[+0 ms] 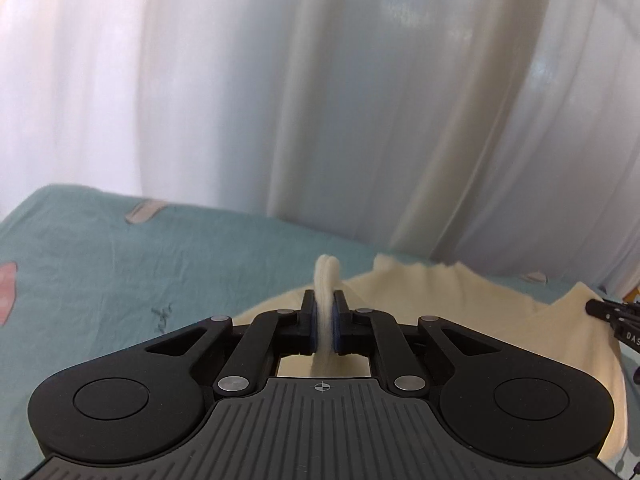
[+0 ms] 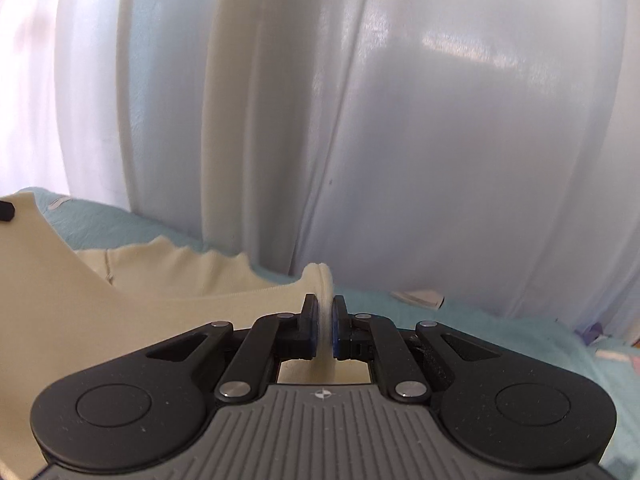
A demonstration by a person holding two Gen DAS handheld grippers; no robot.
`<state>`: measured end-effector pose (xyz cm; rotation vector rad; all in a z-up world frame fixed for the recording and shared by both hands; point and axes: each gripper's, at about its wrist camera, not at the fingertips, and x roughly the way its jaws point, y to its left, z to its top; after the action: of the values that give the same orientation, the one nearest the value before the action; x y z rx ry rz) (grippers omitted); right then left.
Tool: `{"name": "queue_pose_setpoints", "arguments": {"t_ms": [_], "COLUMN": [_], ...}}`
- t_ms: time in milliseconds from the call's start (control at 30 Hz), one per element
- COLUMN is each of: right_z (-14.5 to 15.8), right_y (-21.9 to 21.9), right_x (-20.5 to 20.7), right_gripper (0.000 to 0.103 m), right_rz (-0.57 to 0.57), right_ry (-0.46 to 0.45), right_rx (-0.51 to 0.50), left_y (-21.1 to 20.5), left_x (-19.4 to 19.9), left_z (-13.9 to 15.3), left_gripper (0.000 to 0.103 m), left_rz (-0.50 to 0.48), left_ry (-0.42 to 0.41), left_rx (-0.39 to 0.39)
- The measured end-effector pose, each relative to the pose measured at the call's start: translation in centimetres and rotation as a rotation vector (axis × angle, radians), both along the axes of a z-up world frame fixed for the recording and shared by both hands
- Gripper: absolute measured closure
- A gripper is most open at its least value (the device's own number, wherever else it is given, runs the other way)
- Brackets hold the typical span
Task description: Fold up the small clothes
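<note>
A cream-coloured garment (image 1: 460, 304) lies partly on a teal bed sheet (image 1: 100, 272). My left gripper (image 1: 325, 300) is shut on a pinched fold of the cream garment, which sticks up between the pads. My right gripper (image 2: 325, 304) is shut on another fold of the same garment (image 2: 80, 292), which spreads away to its left. The right gripper's tip (image 1: 600, 308) shows at the right edge of the left wrist view, and the left gripper's tip (image 2: 6, 212) at the left edge of the right wrist view. Between them the cloth is held up and stretched.
White curtains (image 1: 320, 80) hang close behind the bed's far edge; they also fill the right wrist view (image 2: 400, 120). The teal sheet (image 2: 500, 340) carries pink and white printed patches (image 1: 8, 292). Small coloured items (image 2: 596, 330) lie at the far right.
</note>
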<state>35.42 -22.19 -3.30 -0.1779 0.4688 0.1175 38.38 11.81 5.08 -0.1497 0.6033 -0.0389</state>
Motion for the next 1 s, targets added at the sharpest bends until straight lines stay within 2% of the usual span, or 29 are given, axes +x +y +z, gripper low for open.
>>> {"name": "queue_pose_setpoints", "arguments": {"t_ms": [100, 233, 333, 367, 467, 500, 533, 567, 633, 700, 733, 800, 867, 1000], "right_z": [0.3, -0.7, -1.8, -2.2, -2.3, -2.2, -2.2, -2.3, -3.2, -4.6, -5.2, -6.3, -6.8, -6.7], "right_y": [0.9, 1.5, 1.9, 2.0, 2.0, 2.0, 2.2, 2.7, 4.5, 7.3, 8.1, 9.1, 8.4, 3.4], "right_x": [3.1, 5.9, 6.7, 6.8, 6.2, 5.5, 5.1, 5.0, 5.1, 5.2, 5.4, 6.0, 6.8, 7.6], "right_gripper": [0.097, 0.097, 0.097, 0.096, 0.093, 0.088, 0.088, 0.088, 0.088, 0.088, 0.088, 0.088, 0.088, 0.088], "right_rz": [-0.077, -0.115, -0.126, -0.134, -0.173, -0.139, -0.1, -0.018, 0.11, 0.206, 0.219, 0.188, 0.133, -0.029], "right_ry": [-0.053, -0.057, -0.046, -0.036, -0.019, -0.019, -0.003, 0.046, 0.128, 0.156, 0.154, 0.171, 0.167, 0.128], "right_rx": [-0.035, -0.047, -0.064, -0.071, -0.06, 0.003, 0.058, 0.146, 0.247, 0.237, 0.212, 0.145, 0.118, 0.107], "left_y": [-0.8, -1.7, -2.5, -2.6, -2.5, -2.4, -2.3, -2.3, -3.4, -5.2, -5.8, -6.8, -7.0, -6.4], "left_x": [3.4, 6.9, 8.2, 8.6, 8.2, 7.6, 7.0, 6.7, 7.1, 8.4, 8.9, 9.7, 10.2, 10.5], "left_z": [1.2, 0.2, -1.5, -2.1, -3.0, -3.0, -3.1, -3.2, -4.0, -5.2, -5.9, -7.3, -8.5, -9.8], "left_gripper": [0.093, 0.093, 0.092, 0.087, 0.081, 0.079, 0.073, 0.067, 0.061, 0.057, 0.054, 0.051, 0.046, 0.04], "left_rz": [0.079, 0.155, 0.174, 0.181, 0.245, 0.257, 0.257, 0.24, 0.177, 0.145, 0.139, 0.131, 0.135, 0.14], "left_ry": [-0.049, -0.054, -0.026, -0.005, 0.031, 0.013, -0.01, -0.025, -0.015, 0.025, 0.037, 0.063, 0.088, 0.068], "left_rx": [0.06, 0.09, 0.116, 0.118, 0.132, 0.111, 0.074, 0.031, -0.027, 0.021, 0.052, 0.094, 0.112, 0.1]}}
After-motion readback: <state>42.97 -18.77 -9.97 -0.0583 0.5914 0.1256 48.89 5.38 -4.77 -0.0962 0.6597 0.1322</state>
